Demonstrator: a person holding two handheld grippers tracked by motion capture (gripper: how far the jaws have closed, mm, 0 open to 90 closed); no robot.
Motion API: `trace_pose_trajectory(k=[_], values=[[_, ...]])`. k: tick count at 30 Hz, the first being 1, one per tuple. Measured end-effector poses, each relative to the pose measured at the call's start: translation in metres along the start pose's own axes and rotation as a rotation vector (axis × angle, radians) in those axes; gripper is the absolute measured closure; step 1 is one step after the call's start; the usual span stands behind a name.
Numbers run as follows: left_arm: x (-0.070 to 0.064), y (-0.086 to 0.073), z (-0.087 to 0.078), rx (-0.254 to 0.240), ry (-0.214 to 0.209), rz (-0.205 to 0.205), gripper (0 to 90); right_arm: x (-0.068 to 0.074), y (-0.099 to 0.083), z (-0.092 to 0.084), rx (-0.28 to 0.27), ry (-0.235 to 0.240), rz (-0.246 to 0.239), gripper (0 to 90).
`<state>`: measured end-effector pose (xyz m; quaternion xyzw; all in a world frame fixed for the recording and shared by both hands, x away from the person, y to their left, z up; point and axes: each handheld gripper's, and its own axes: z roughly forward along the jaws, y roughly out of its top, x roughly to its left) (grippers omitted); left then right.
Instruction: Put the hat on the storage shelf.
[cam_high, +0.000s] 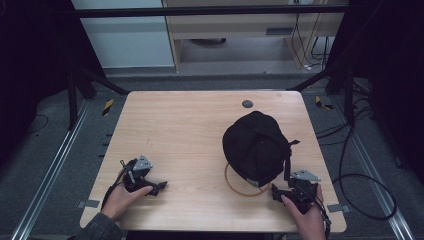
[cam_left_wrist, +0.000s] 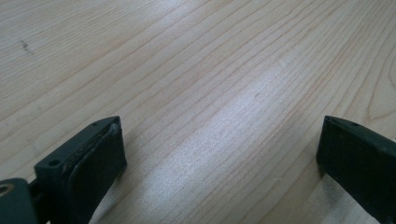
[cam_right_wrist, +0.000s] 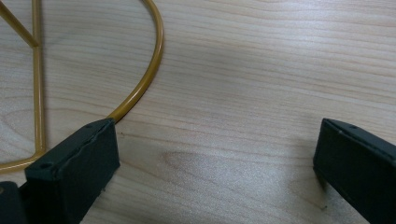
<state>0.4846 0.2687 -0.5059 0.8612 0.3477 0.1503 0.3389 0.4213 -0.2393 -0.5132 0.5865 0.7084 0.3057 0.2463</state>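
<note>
High view is showing us a light wooden table (cam_high: 190, 130) with a black fabric cap (cam_high: 256, 146) sitting right of centre on a thin gold wire ring stand (cam_high: 235, 187), whose curved base is peeking out along the cap's near edge. We are seeing the left gripper (cam_high: 159, 186) resting low on the table near its front left corner, held by the person's left hand (cam_high: 121, 198), well apart from the cap. The right gripper (cam_high: 276, 192) is lying near the front right corner in the right hand (cam_high: 306, 215), just beside the ring and the cap's near side.

In the left gripper view we are looking at its two black jaws standing wide apart over bare wood grain, holding nothing. In the right gripper view the jaws are likewise spread wide and empty, with the gold ring (cam_right_wrist: 140, 93) curving past the tip of the jaw at the left; we cannot tell whether they are touching
</note>
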Motion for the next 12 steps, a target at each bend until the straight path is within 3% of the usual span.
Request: trace_pose_trajectory(k=[5,12], values=[[0.0008,-0.0030,0.0006,-0.027,-0.008,0.002,0.0,0.0000,0.0000,0.0000,0.000,0.000,0.000,0.4],[0.0014,-0.0045,-0.0008,-0.026,-0.006,0.000,0.0,0.0000,0.0000,0.0000,0.000,0.000,0.000,0.4]])
